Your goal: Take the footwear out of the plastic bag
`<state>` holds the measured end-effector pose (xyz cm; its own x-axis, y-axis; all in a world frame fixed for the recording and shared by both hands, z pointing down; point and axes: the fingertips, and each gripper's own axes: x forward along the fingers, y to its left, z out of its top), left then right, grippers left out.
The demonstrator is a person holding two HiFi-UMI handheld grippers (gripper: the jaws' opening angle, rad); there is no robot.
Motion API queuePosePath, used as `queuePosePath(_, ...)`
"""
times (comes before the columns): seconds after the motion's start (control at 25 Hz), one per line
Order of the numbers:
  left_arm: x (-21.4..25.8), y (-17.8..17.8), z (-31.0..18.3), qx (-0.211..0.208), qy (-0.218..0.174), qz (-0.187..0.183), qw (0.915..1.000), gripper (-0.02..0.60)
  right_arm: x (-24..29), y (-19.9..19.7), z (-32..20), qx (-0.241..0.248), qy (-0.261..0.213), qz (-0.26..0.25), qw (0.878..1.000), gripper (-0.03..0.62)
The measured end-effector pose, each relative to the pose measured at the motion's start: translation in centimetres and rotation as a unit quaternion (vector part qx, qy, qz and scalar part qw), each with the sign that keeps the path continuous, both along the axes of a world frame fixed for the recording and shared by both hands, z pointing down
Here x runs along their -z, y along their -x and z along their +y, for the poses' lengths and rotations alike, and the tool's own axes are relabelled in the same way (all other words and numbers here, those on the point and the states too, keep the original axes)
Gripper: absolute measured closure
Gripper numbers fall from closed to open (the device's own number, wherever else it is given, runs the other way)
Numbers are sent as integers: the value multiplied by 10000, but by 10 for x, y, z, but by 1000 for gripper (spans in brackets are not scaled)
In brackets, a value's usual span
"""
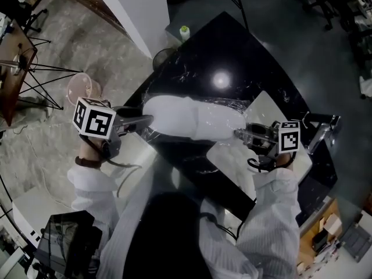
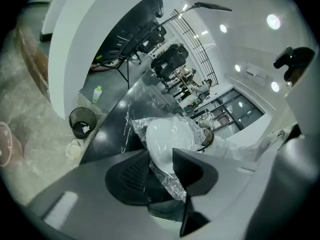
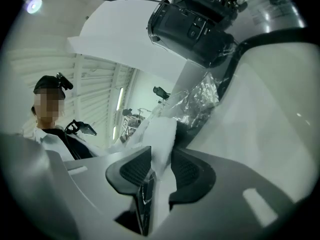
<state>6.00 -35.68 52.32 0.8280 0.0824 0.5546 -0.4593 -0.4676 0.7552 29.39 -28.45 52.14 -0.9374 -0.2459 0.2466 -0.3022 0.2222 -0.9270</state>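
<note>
left tongs [image 2: 160,157] clenched on bag [image 2: 173,185] at one shoe [image 2: 170,134] end; right tongs [image 3: 160,157] clamped on shoe's other end. Black tabletop [image 1: 232,45] underneath, bin [image 1: 164,57] beside it.

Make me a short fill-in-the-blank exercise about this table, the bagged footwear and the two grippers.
1. The footwear lies on a glossy ____ table.
2. The left gripper pinches the bag, which is made of clear ____.
3. The footwear material between the right gripper's jaws is ____ in colour.
4. The round wastebasket beside the table stands on the ____.
Missing words: black; plastic; white; floor.
</note>
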Motion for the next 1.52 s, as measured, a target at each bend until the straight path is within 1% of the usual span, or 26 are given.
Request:
queuePosePath(0.12, -1, 3, -1, 54, -48, -36, 10000, 449, 4, 8, -4, 19, -52, -43, 10000, 467)
queuePosePath(0.2, 4, 6, -4, 153, -145, 38, 9998, 469, 11, 10, -5, 45, -166, 0, 9999, 483)
queuePosePath(0.28, 16, 8, -7, 228, -305, 225, 9990, 483, 22, 13, -4, 143, -365, 40, 9992, 493)
queuePosePath(0.36, 36, 8, -9, 259, -469, 516, 9972, 491, 38, 14, -5, 154, -623, 2, 9979, 493)
queuePosePath(0.44, 57, 10, -5, 258, -621, 727, 9951, 502, 57, 17, -3, 79, -854, -144, 9962, 491)
queuePosePath(0.52, 77, 11, -2, 228, -810, 846, 9929, 503, 77, 20, -1, 57, -1064, -270, 9939, 488)
queuePosePath(0.64, 106, 9, 0, 208, -1096, 1091, 9878, 509, 102, 24, -3, 56, -1411, -291, 9896, 482)
queuePosePath(0.8, 133, 10, 4, 213, -1416, 1313, 9810, 511, 133, 24, -2, -102, -1900, -231, 9815, 488)
queuePosePath(0.92, 152, 12, 6, 175, -1702, 1558, 9729, 509, 152, 23, -1, -287, -2277, -123, 9732, 507)
queuePosePath(1.0, 160, 13, 8, 141, -1813, 1681, 9688, 509, 158, 22, -2, -360, -2396, -106, 9701, 510)
queuePosePath(1.2, 164, 15, 7, 134, -1958, 1657, 9665, 512, 164, 11, 0, -522, -2482, -30, 9673, 510)
queuePosePath(1.36, 164, 19, 8, 228, -2015, 1623, 9657, 569, 169, -4, 6, -693, -2573, 93, 9638, 511)
queuePosePath(1.52, 162, 27, 5, 396, -2077, 1449, 9666, 580, 168, -21, 6, -931, -2603, 373, 9603, 511)
